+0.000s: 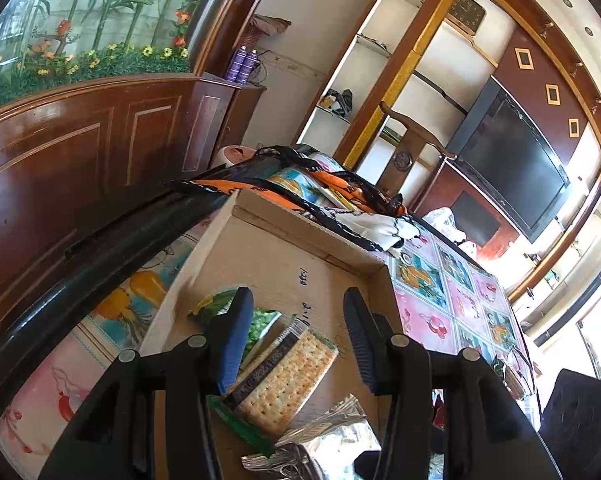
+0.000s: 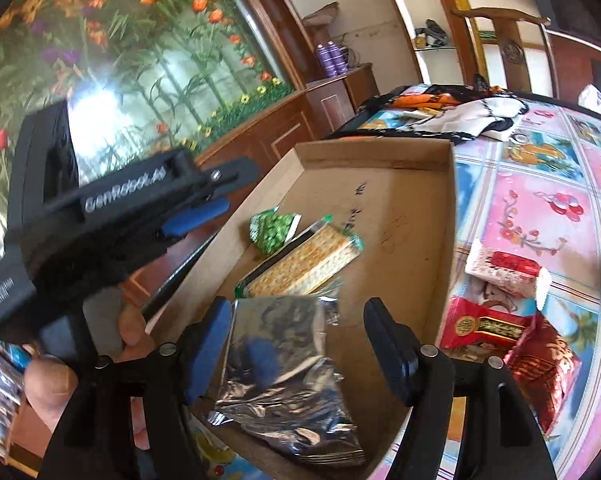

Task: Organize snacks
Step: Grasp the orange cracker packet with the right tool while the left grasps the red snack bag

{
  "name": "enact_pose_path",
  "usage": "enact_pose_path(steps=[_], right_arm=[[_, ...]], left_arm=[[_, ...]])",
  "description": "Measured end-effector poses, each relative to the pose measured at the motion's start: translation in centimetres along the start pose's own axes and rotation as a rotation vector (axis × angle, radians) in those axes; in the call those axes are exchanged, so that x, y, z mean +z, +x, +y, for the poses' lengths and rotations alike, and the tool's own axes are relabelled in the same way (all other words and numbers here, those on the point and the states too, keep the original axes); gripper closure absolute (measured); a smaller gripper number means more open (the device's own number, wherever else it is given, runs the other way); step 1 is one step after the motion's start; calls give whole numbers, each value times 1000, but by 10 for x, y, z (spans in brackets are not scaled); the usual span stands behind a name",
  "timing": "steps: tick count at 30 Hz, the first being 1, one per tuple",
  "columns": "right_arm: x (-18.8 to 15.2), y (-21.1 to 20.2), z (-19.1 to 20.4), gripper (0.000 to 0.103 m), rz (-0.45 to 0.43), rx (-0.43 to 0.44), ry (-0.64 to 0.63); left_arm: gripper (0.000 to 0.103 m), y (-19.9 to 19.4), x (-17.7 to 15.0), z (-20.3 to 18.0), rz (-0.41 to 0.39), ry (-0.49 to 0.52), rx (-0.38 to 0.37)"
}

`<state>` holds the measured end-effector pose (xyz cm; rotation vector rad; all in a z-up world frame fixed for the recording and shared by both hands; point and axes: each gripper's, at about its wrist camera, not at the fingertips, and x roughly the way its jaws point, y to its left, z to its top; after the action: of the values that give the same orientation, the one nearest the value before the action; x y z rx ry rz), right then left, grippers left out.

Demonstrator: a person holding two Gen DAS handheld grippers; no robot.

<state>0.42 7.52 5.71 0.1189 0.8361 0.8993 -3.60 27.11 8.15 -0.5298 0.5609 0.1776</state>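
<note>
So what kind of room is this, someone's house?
Most likely a home living or dining room: a large television set in a wooden wall unit, a table under a fruit-print cloth, and a wooden chair beside it.

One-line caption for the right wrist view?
Right gripper open above a silver foil packet in the cardboard box, beside a cracker pack and green pea packet.

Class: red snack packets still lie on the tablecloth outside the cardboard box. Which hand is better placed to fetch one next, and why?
Probably the right. The right gripper stands open, and the red packets lie just beside it outside the box. The left gripper hangs over the box's far side, away from them.
</note>
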Motion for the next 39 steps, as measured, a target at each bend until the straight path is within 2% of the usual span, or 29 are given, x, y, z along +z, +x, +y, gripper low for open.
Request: enact_pose_path(steps=[10,13,18,25,29,31,35,39], right_arm=[[3,-37,-32,30,-44,1,62],[2,-57,-51,30,-74,-29,76],[1,-89,-104,30,-99,-43,191],[-5,-132,-161,30,-145,-69,328],[-7,-157,-181,30,-190,-99,364],[-7,-169,-191,30,-210,-106,386],[-11,-192,-210,30,-249,-136,414],[-13,-209,-225,30,-258,-181,419]], left_arm=[[53,1,-8,-19,31,48,-18],[53,-4,-11,-31,42,85,-25],[52,-10,-20,-54,65,140,-47],[47,-10,-39,-98,164,221,-130],[45,-1,-65,-135,280,284,-194],[45,7,-79,-152,326,321,-185],[45,27,-108,-174,418,368,-114],[46,43,-121,-181,451,379,-54]])
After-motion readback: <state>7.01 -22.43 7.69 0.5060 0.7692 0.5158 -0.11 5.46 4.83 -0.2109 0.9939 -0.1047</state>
